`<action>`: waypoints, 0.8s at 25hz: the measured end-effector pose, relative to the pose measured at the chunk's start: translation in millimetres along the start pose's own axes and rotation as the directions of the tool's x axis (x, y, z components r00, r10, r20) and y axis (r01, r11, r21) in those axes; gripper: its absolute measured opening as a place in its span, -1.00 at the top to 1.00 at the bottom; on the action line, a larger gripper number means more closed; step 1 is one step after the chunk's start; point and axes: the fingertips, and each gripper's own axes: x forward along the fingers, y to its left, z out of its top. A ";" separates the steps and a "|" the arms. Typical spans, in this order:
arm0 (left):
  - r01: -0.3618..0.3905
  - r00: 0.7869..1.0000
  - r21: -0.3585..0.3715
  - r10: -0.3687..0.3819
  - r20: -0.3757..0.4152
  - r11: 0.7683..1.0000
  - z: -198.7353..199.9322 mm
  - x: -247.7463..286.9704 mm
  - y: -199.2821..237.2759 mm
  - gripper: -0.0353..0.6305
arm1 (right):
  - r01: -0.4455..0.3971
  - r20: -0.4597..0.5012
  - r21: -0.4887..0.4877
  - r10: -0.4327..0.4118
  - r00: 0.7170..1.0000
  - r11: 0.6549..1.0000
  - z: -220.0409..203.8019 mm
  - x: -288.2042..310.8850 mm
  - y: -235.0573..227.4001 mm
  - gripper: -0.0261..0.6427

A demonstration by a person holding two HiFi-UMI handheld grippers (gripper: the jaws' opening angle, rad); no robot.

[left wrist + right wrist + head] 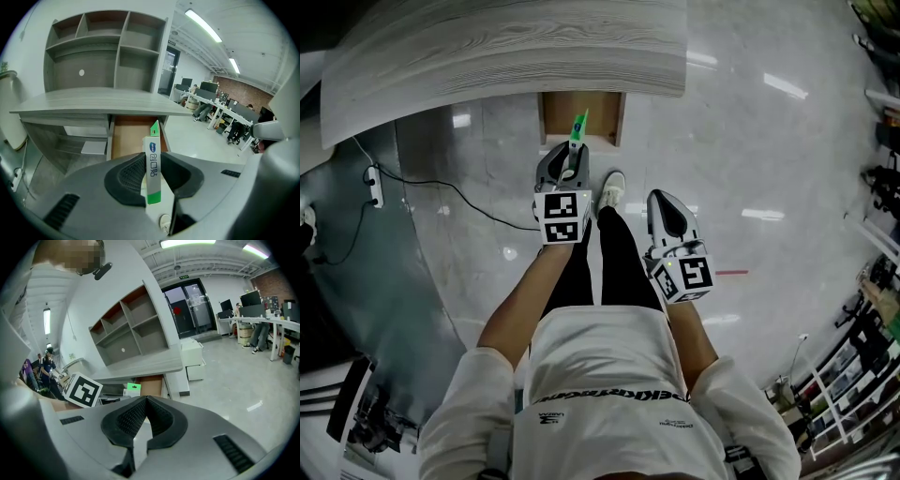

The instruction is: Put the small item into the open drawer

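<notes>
My left claw (570, 161) pinches a slim white box (153, 159) with green ends, held at the front of the open drawer (129, 136). Its side reads 创口贴 under a blue badge too small to read. The worktop (506, 47) hides the drawer's back. My right claw (143, 408), farther from the drawer, is pressed together and empty.

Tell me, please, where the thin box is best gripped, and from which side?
Grip the box across its two broad faces, coming from the end away from its tab, as the left gripper does. The box is thin and flat, so the grip sits flush there, and the tab end points free toward the drawer.
</notes>
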 end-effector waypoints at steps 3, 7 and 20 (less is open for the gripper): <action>-0.007 1.000 -0.007 0.007 -0.003 1.000 -2.5 10.4 1.0 0.57 | -0.005 -0.006 -0.014 0.004 1.000 1.000 -4.7 3.5 -2.8 0.83; -0.022 1.000 -0.016 0.022 0.006 1.000 -3.1 24.9 4.9 0.57 | -0.017 -0.022 -0.013 0.016 1.000 1.000 -18.3 9.8 -3.6 0.83; -0.024 0.999 -0.008 0.024 -0.025 1.000 -8.4 55.9 14.8 0.57 | -0.019 -0.039 -0.004 0.019 0.999 1.000 -32.7 11.8 -4.1 0.83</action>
